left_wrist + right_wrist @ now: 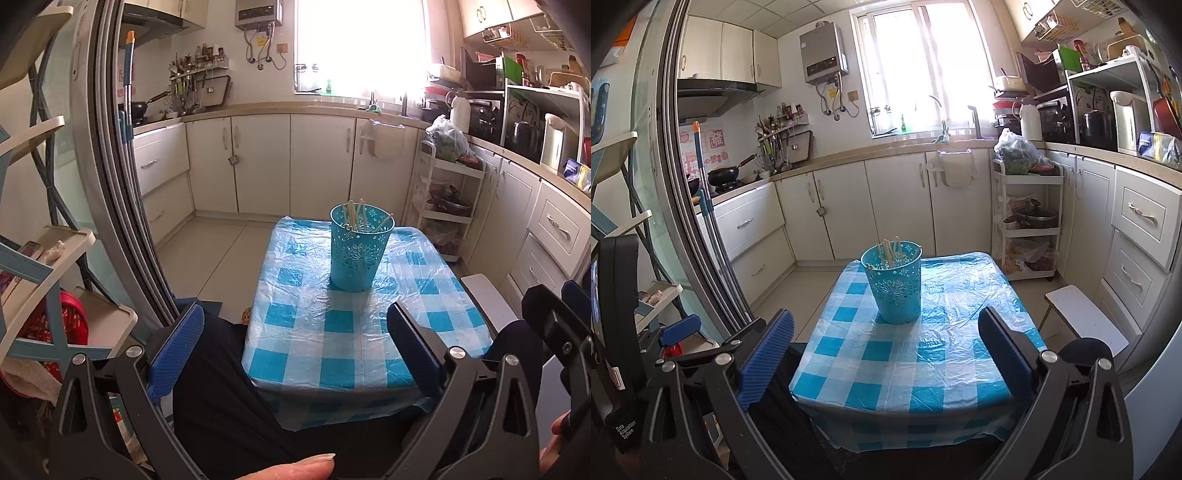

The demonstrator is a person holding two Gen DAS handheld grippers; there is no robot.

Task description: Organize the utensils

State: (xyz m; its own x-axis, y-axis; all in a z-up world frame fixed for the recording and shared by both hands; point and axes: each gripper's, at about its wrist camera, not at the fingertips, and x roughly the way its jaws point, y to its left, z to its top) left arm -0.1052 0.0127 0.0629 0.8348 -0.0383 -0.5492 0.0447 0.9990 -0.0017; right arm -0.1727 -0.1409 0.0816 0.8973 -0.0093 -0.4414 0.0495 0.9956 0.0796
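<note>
A turquoise cut-out holder [356, 252] [894, 282] stands upright near the far end of a small table [332, 350] [897, 369] covered in blue-and-white checked plastic. Several pale chopsticks [355, 217] [889, 251] lean inside it. My left gripper [295, 325] hangs open over the table's near edge, well short of the holder, with nothing between its blue pads. My right gripper [886, 332] is also open and empty, at about the same distance from the holder. No loose utensils lie on the cloth.
A white stool [1084, 318] stands right of the table. A white tiered cart [1028, 225] with a pot is behind it. Cabinets [897, 206] line the back and right walls. A sliding door frame [687, 206] and a shelf rack [55, 258] stand on the left.
</note>
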